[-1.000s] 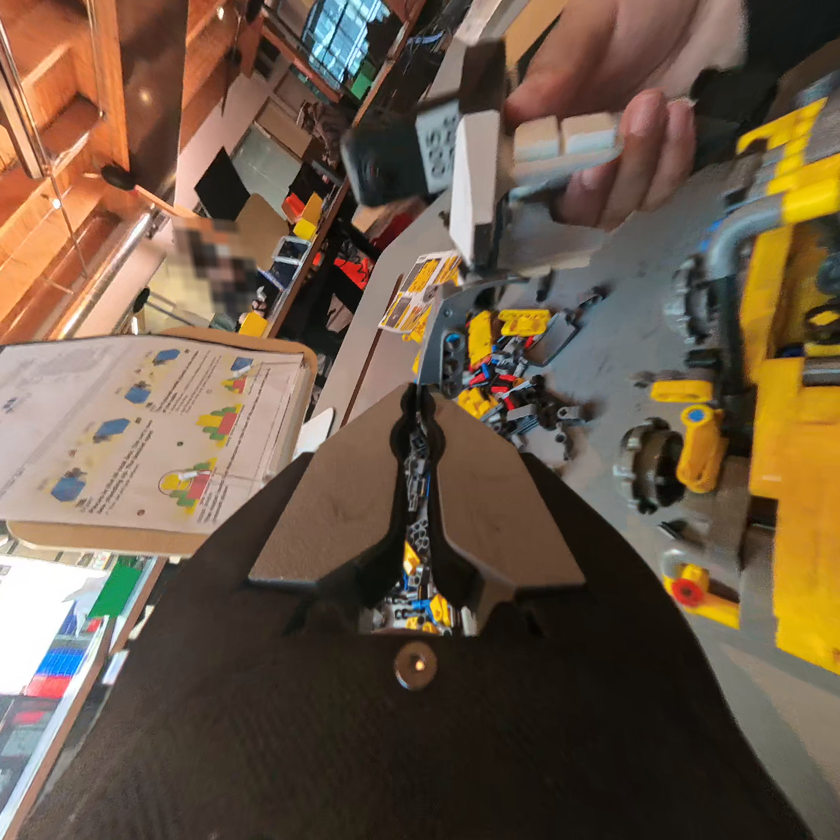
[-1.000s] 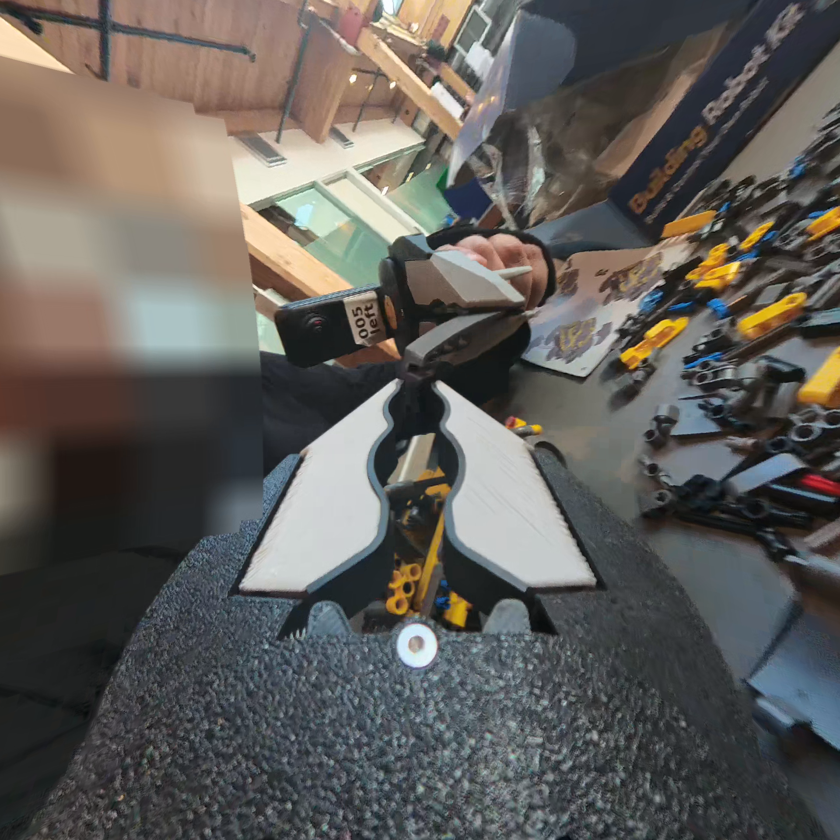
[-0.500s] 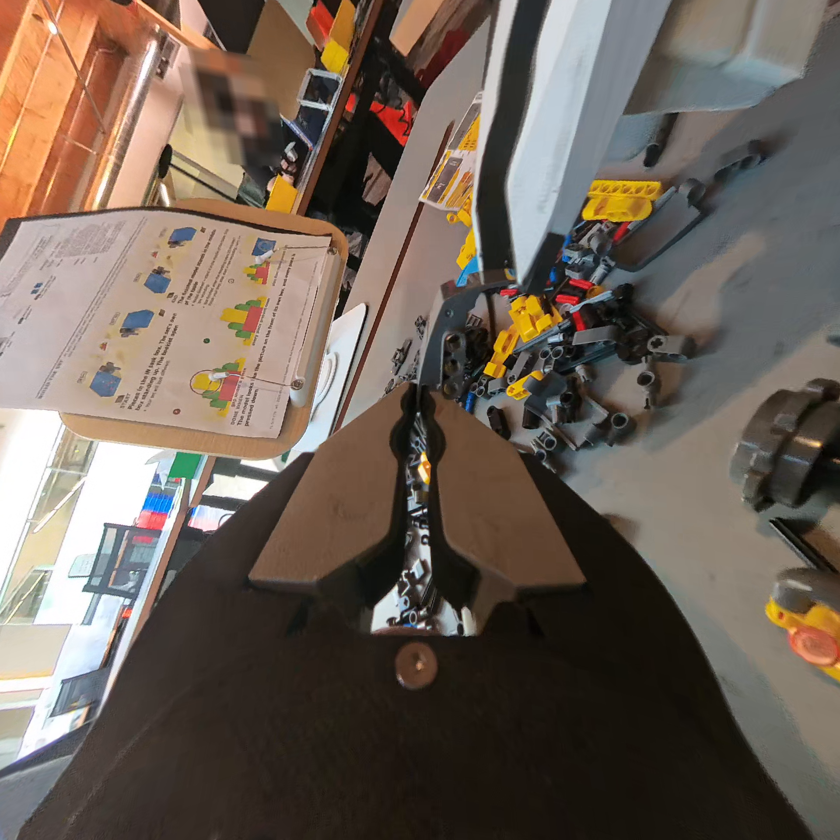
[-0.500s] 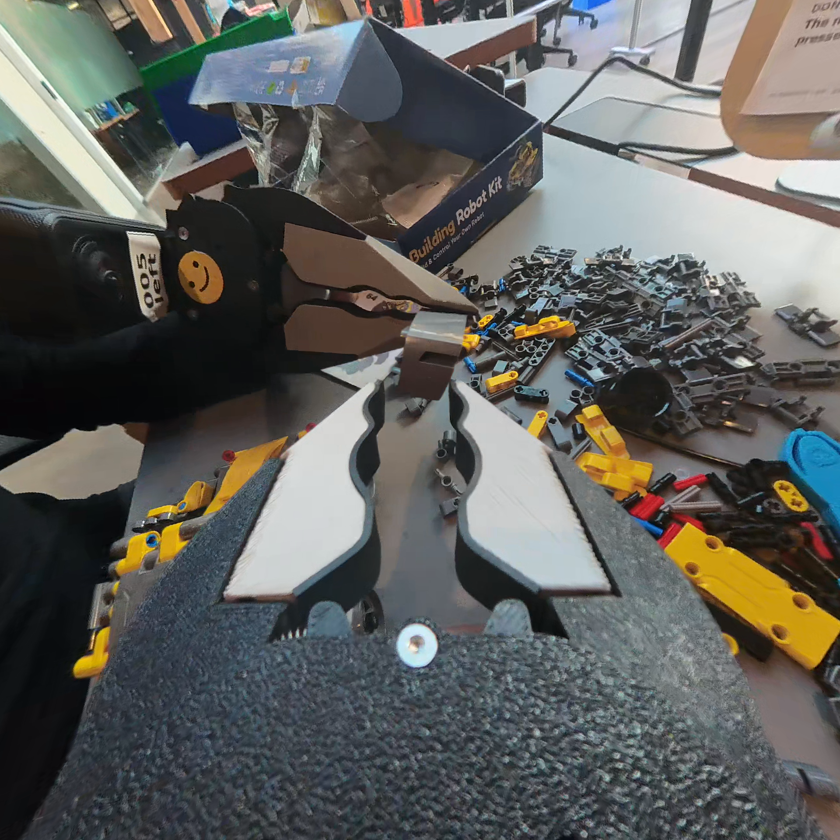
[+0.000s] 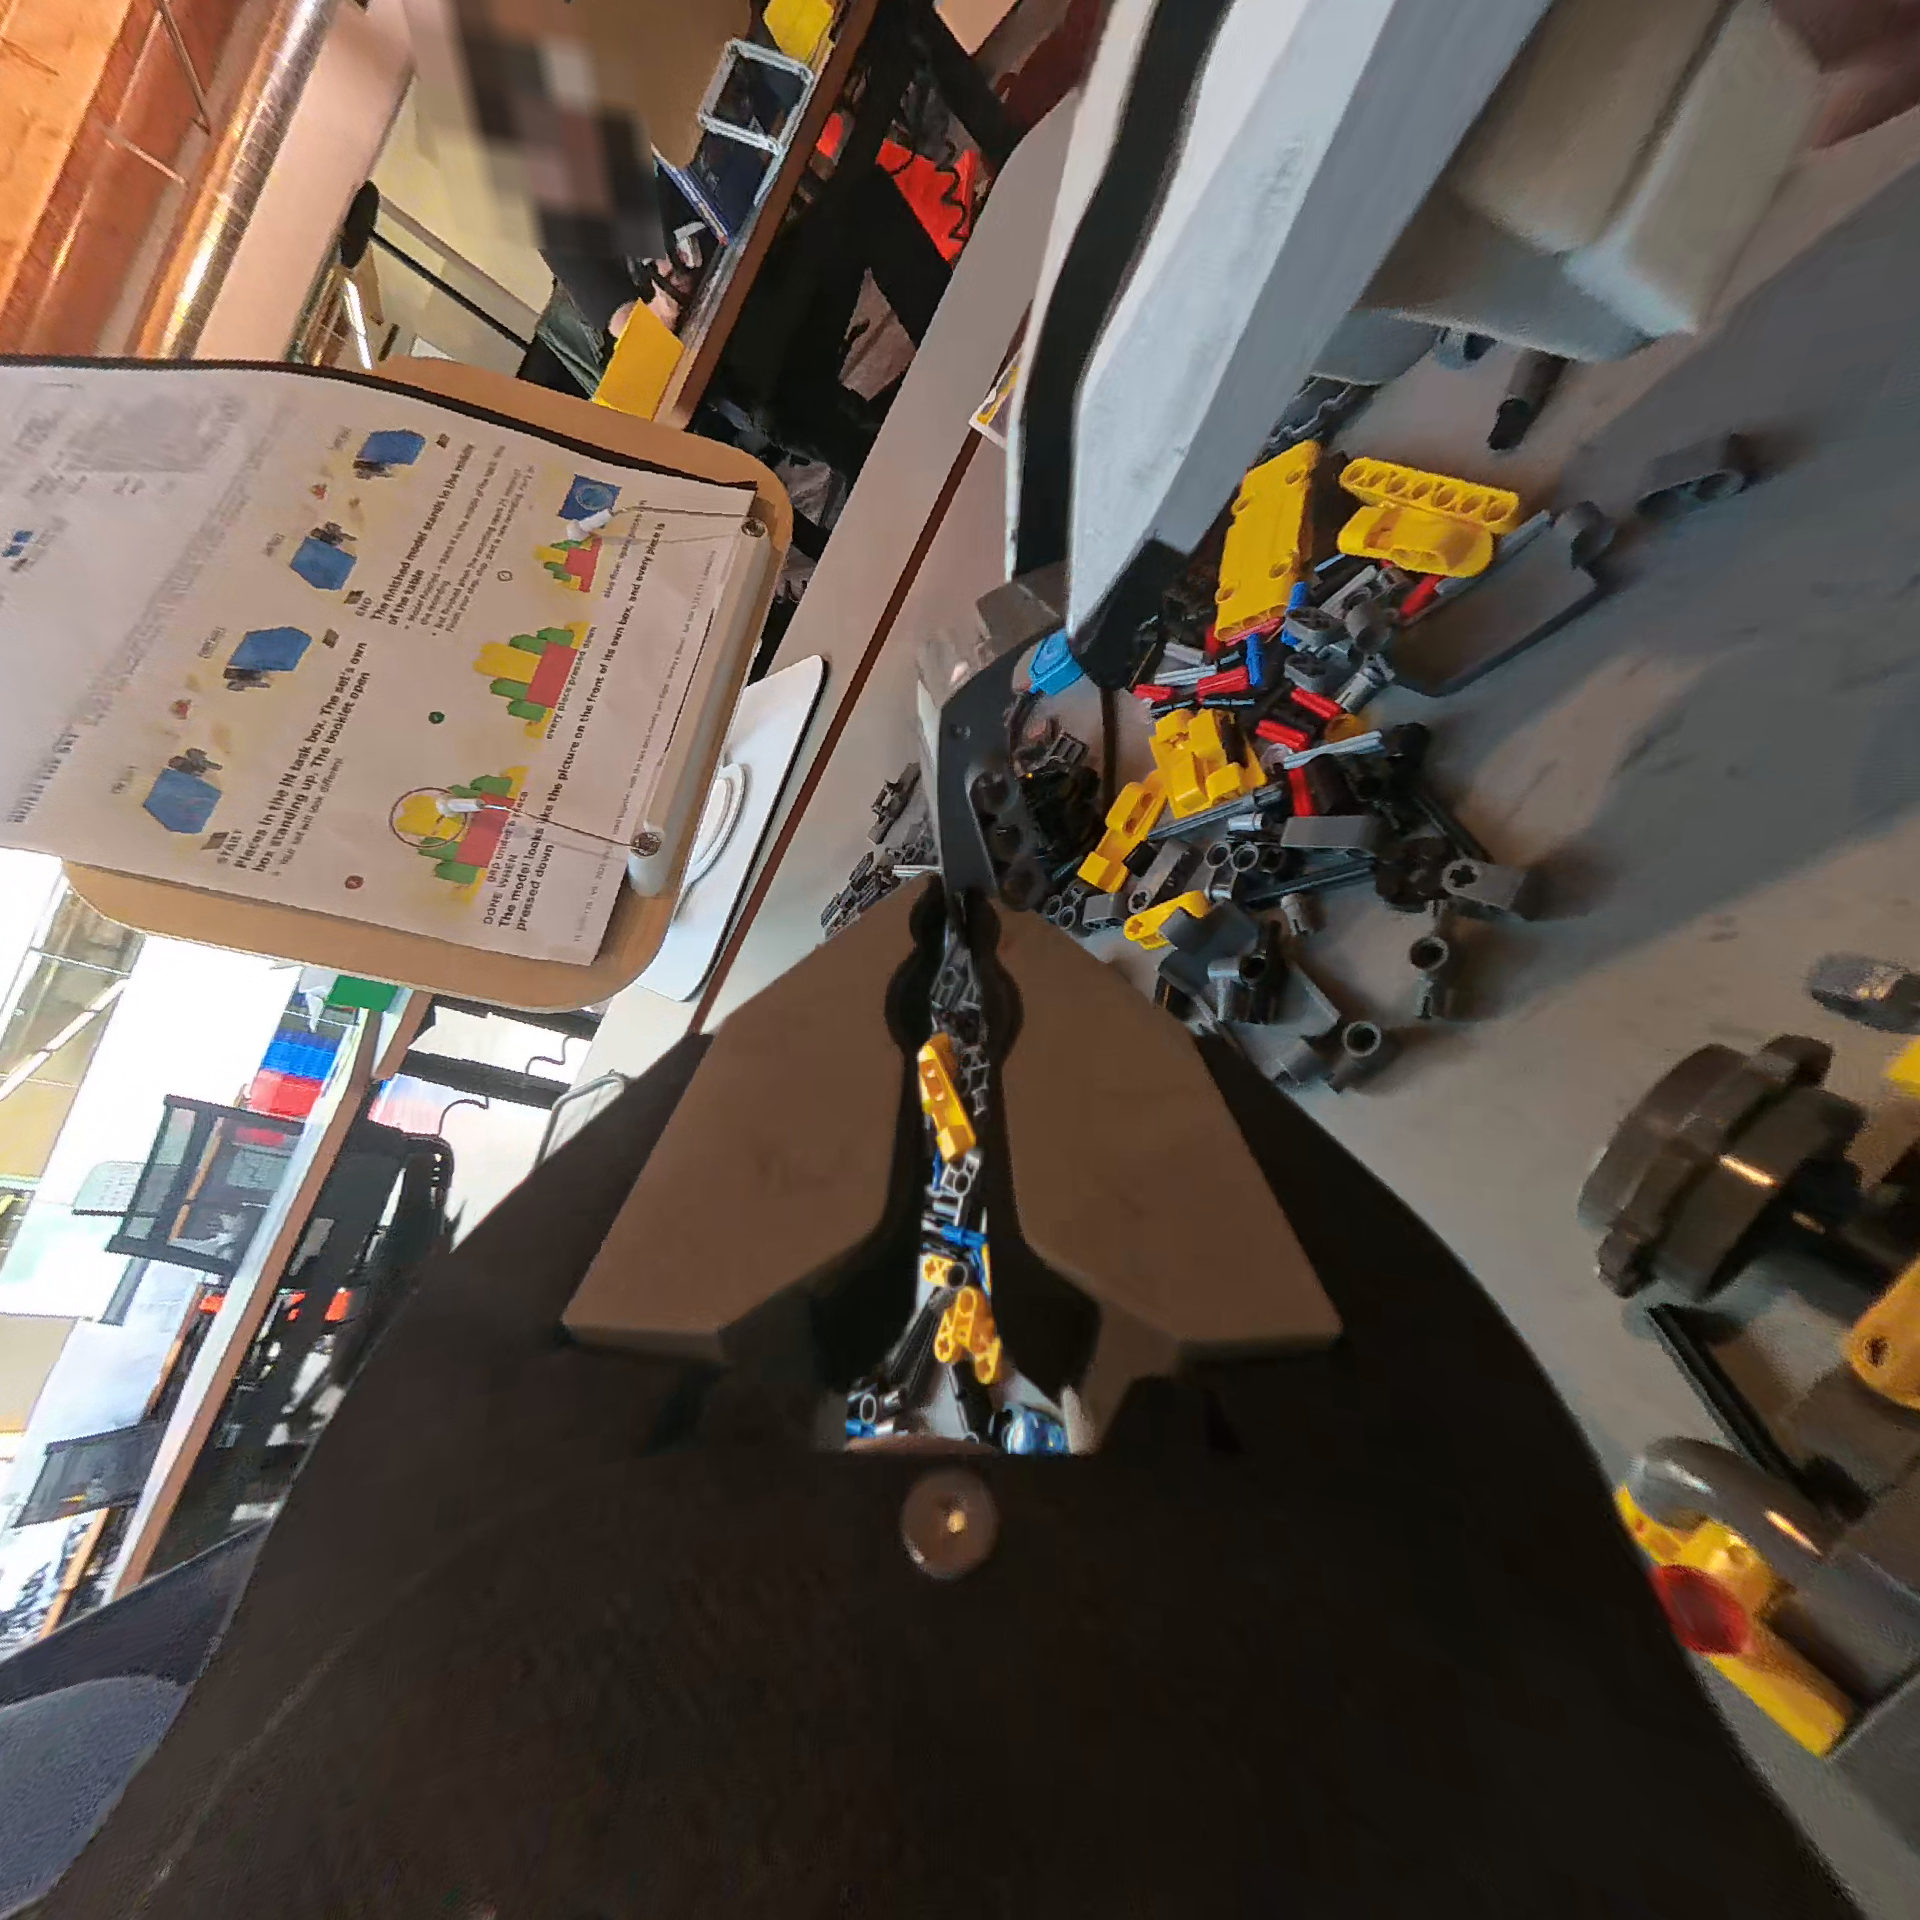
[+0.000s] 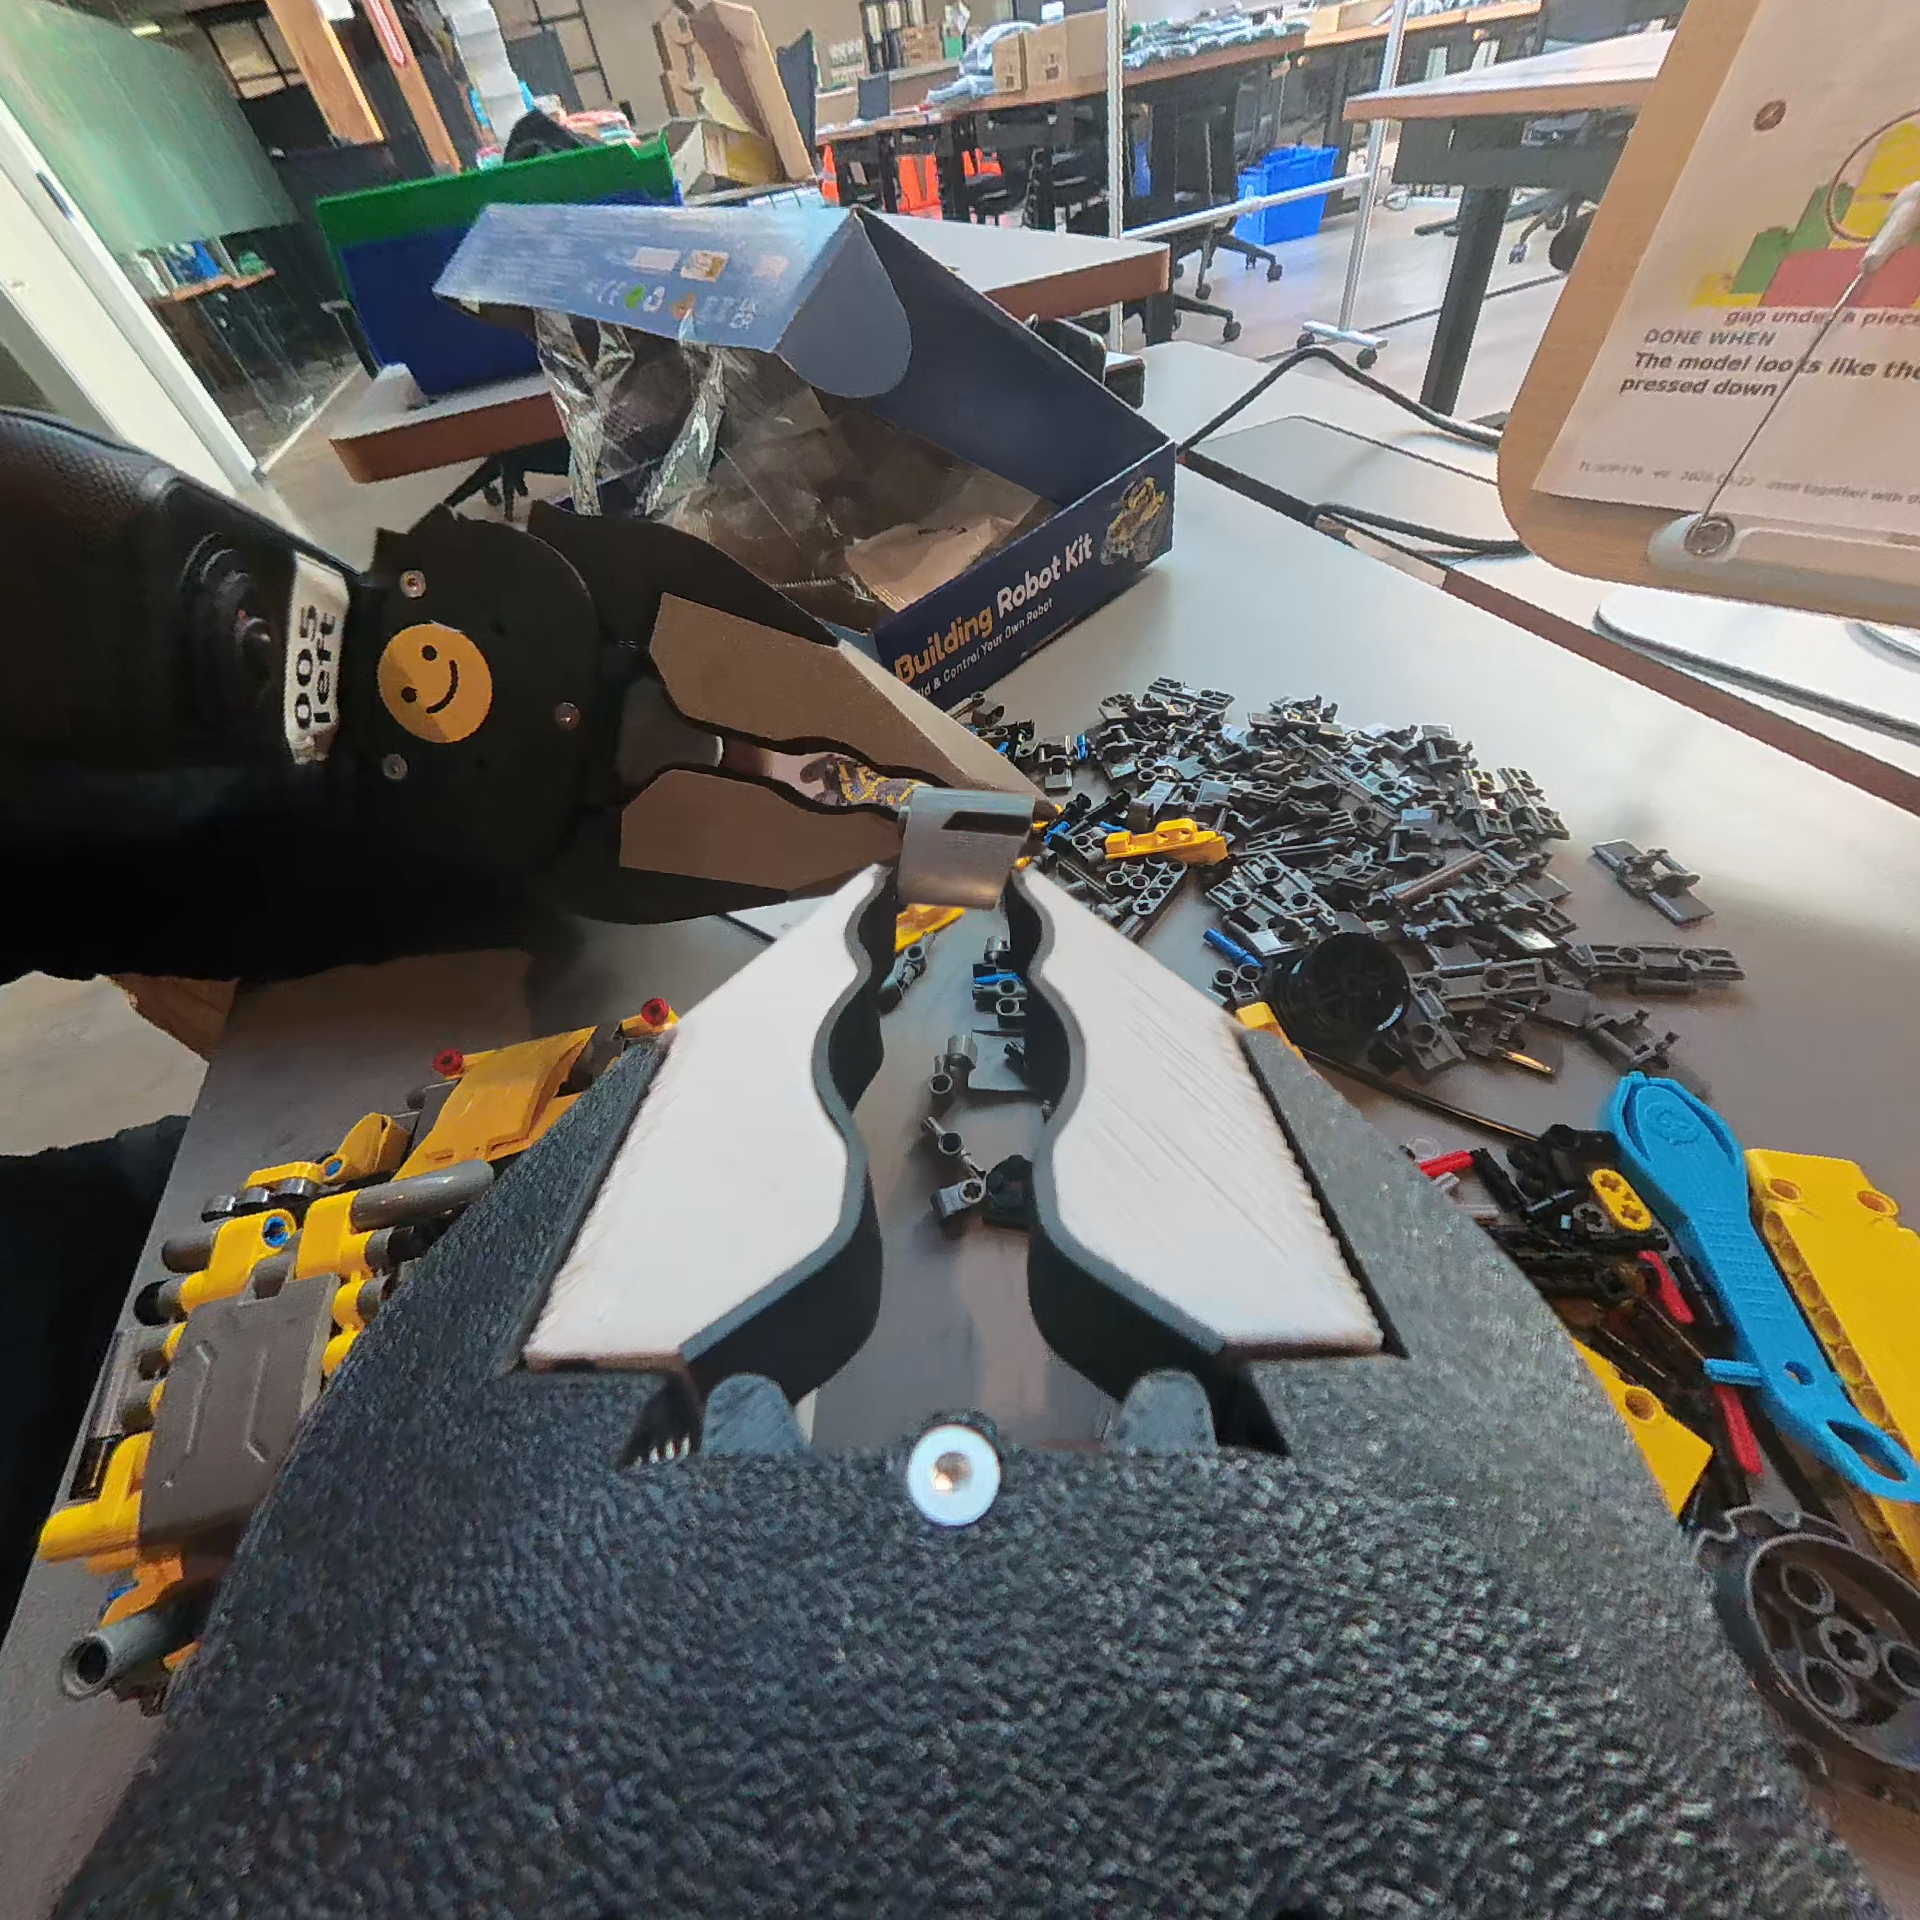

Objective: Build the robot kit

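My left gripper [image 5: 961,899] is shut on a small grey panel piece [image 5: 971,748] and holds it above the table. In the right wrist view the left gripper [image 6: 987,805] comes in from the left with the grey piece [image 6: 961,857] hanging from its tips. My right gripper [image 6: 954,883] is open, with its two fingertips on either side of the lower end of that piece. I cannot tell if they touch it. In the left wrist view, the right gripper's pale finger [image 5: 1143,312] looms close at the top.
A yellow and grey part-built model [image 6: 312,1247] sits at the left. A pile of dark loose pieces [image 6: 1351,831], a black wheel [image 6: 1351,987], a blue tool [image 6: 1745,1278] and an open blue box [image 6: 935,520] lie beyond. An instruction sheet on a stand [image 5: 364,675] is at the table's far edge. Some 5 cm of space lies between my two pairs of fingers. The left tips stand about 10 cm off the black wheel [image 6: 1351,987].
The right gripper has opened, swung down toward the table and closed in on the grey piece. The left gripper stays shut on the piece and has tilted down toward the loose pieces.
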Available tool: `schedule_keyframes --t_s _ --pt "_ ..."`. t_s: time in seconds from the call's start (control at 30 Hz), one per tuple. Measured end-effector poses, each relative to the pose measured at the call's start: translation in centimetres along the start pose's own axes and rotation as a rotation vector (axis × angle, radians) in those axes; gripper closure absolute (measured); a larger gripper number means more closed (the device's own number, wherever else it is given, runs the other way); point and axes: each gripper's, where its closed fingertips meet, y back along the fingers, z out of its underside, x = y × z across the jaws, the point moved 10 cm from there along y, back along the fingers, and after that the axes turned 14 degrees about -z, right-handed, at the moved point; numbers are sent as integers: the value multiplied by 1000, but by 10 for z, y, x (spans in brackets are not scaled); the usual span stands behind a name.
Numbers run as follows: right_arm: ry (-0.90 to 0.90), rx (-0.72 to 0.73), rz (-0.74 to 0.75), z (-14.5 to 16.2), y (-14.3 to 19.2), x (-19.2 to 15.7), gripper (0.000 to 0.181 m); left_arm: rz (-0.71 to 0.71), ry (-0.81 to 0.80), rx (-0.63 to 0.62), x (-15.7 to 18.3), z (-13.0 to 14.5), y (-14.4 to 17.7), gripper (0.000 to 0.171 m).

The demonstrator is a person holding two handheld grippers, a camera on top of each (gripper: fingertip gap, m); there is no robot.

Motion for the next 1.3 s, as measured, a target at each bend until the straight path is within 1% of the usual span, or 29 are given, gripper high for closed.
schedule_keyframes --t_s 0.27,0.37,0.5,0.6,0.7,0.77,0.9,1.03,1.13,1.2,1.3 --pt "103 -73 98 4 -2 -1 164 29 54 -43 2 6 -5 171" --pt "210 -116 198 2 -1 -5 164 46 99 -60 0 10 -8 166" --pt "339 -143 307 -2 2 -11 164 54 167 -103 -5 18 -12 165" --pt "429 -190 376 -2 3 -13 164 50 179 -132 -5 24 -17 165" --pt "472 -222 408 0 2 -13 164 49 171 -151 -2 26 -20 163" --pt "484 -215 415 0 4 -13 164 53 187 -155 -2 27 -21 161" --pt "479 -195 466 0 14 -10 165 53 217 -155 -5 26 -21 161" --pt "431 -127 561 0 38 -16 165 51 201 -147 -5 25 -19 161" --pt "355 -66 619 5 65 -35 165 51 207 -136 -7 23 -17 161" --pt "271 -24 639 13 85 -50 164 49 210 -132 -7 22 -16 162" --pt "138 45 635 27 110 -78 164 31 213 -141 -9 22 -17 162"
